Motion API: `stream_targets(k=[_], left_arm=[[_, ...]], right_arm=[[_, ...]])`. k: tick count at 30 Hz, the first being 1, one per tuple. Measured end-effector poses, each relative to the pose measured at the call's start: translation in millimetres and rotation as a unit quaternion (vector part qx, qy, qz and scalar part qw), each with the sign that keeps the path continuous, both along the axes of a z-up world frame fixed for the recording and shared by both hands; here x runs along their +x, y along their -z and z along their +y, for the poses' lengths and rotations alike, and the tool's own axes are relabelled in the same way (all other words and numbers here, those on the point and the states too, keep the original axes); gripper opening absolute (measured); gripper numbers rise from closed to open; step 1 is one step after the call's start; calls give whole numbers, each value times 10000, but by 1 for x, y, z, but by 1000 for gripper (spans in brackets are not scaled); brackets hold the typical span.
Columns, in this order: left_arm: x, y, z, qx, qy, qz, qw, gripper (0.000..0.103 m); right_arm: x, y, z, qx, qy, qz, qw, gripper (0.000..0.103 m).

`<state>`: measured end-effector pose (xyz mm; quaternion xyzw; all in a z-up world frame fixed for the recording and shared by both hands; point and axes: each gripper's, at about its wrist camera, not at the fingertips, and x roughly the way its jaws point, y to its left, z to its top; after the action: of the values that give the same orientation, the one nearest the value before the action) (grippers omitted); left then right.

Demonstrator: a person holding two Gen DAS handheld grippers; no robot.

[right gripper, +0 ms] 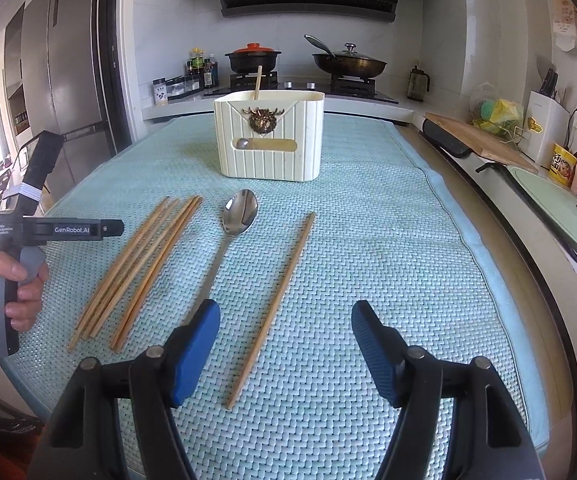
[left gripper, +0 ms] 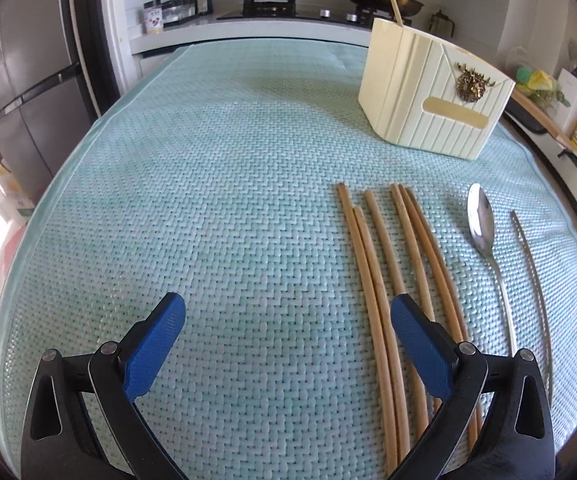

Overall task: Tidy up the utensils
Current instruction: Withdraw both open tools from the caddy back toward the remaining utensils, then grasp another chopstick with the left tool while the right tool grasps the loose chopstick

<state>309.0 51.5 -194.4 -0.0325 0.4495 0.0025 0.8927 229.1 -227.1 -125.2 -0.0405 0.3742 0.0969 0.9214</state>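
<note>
Several wooden chopsticks (left gripper: 384, 280) lie side by side on the woven green mat (left gripper: 208, 200); they also show in the right wrist view (right gripper: 140, 268). A metal spoon (right gripper: 236, 220) lies right of them, also in the left wrist view (left gripper: 484, 232). A single chopstick (right gripper: 276, 304) lies right of the spoon. A cream utensil holder (right gripper: 268, 140) stands behind them with one chopstick upright in it; it also shows in the left wrist view (left gripper: 432, 92). My left gripper (left gripper: 284, 344) is open and empty, left of the chopsticks. My right gripper (right gripper: 284, 352) is open and empty over the single chopstick's near end.
A stove with a black pot (right gripper: 253, 60) and a wok (right gripper: 348, 64) stands behind the mat. A fridge (right gripper: 68, 80) is at the left. A counter at the right holds a cutting board (right gripper: 476, 140) and a knife block (right gripper: 544, 128).
</note>
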Motion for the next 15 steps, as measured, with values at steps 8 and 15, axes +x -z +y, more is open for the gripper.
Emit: stream_targets(k=[8,15], left_arm=[[8,12,-4,219,75,205,9995,102],[16,17,-5,317,173,260,9990,103]], right_arm=[[6,-1,3,28,-40,16,10000,70],[11,1,5,45,-70,104,9999,70]])
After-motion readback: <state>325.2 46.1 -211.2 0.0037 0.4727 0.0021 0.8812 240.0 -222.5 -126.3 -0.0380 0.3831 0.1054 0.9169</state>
